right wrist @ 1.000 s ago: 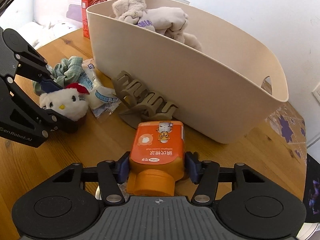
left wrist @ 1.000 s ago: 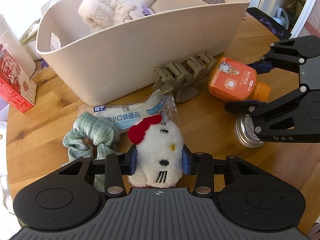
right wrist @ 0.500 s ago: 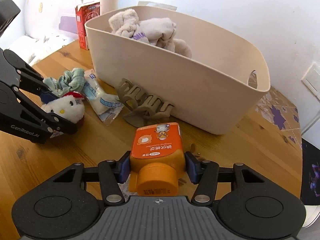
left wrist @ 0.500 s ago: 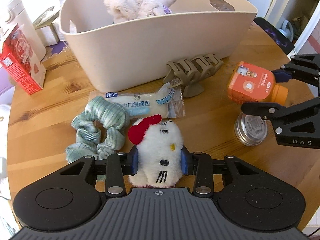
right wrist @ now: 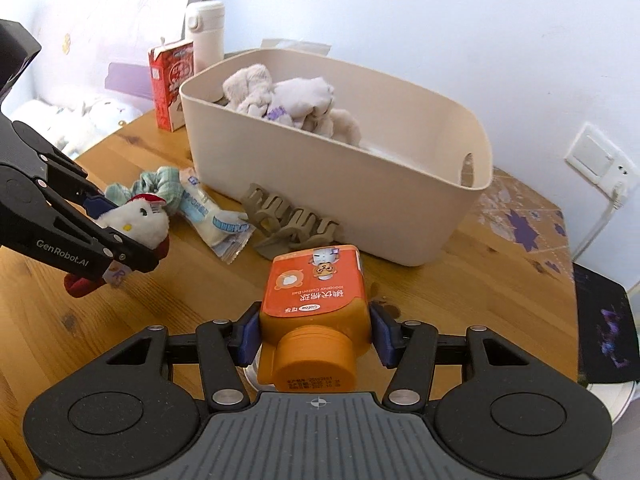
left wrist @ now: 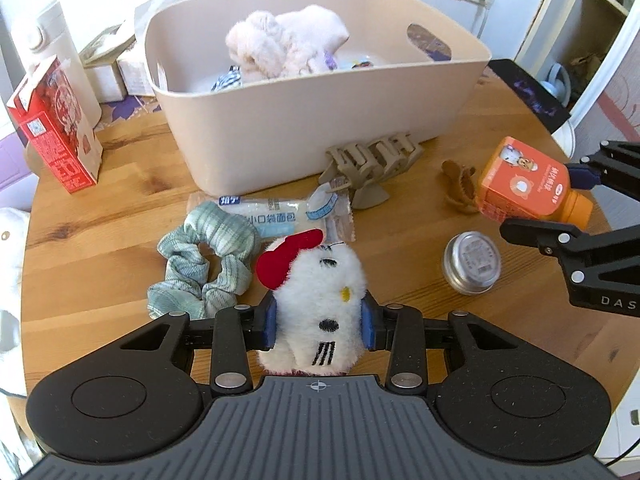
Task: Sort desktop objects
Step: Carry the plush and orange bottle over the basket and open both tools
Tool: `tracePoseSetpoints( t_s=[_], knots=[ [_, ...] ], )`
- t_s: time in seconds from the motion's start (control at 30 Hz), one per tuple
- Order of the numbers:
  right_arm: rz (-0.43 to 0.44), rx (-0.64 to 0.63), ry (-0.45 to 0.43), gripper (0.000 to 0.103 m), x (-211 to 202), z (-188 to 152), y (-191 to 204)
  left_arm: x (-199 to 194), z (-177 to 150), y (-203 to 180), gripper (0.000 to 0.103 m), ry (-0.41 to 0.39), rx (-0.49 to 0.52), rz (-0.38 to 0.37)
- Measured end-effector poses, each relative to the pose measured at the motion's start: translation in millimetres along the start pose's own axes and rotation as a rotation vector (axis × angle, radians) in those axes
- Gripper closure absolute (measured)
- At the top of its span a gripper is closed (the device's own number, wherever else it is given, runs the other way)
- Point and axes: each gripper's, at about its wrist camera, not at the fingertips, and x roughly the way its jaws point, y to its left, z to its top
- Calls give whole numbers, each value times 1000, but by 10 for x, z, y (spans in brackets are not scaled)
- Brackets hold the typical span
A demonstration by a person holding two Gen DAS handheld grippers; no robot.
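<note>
Above the grainy wooden surface [left wrist: 120,184], the left tool [left wrist: 318,326] pinches a fluffy white plush [left wrist: 320,300]; the right tool [right wrist: 314,334] clamps a boxy orange plastic bottle [right wrist: 316,296].

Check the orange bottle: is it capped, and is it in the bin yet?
Capped and not in. The orange bottle is clamped in the right gripper, cap toward the camera, in front of the beige bin.

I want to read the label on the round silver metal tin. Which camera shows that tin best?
The left wrist view: the round silver metal tin lies unobstructed on the wooden table, lid label facing up. In the right wrist view, only a sliver shows beneath the orange plastic bottle.
</note>
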Motion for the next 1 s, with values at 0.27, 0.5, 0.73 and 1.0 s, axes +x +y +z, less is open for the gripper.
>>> tracePoseSetpoints(
  t_s=[0.27, 0.5, 0.73, 1.0],
  knots=[
    [-23, 34, -40, 51, -273, 1, -40, -217, 76, -26, 64, -50, 9, -16],
    [-49, 42, -102, 51, -517, 100, -125, -403, 201, -23, 64, -100, 11, -26],
    [-62, 31, -161, 51, -665, 269, -210, -574, 441, -32, 64, -161, 0, -31],
    [-66, 22, -190, 51, -623, 436, -336, -761, 743, -58, 64, -240, -20, -26]
  ],
)
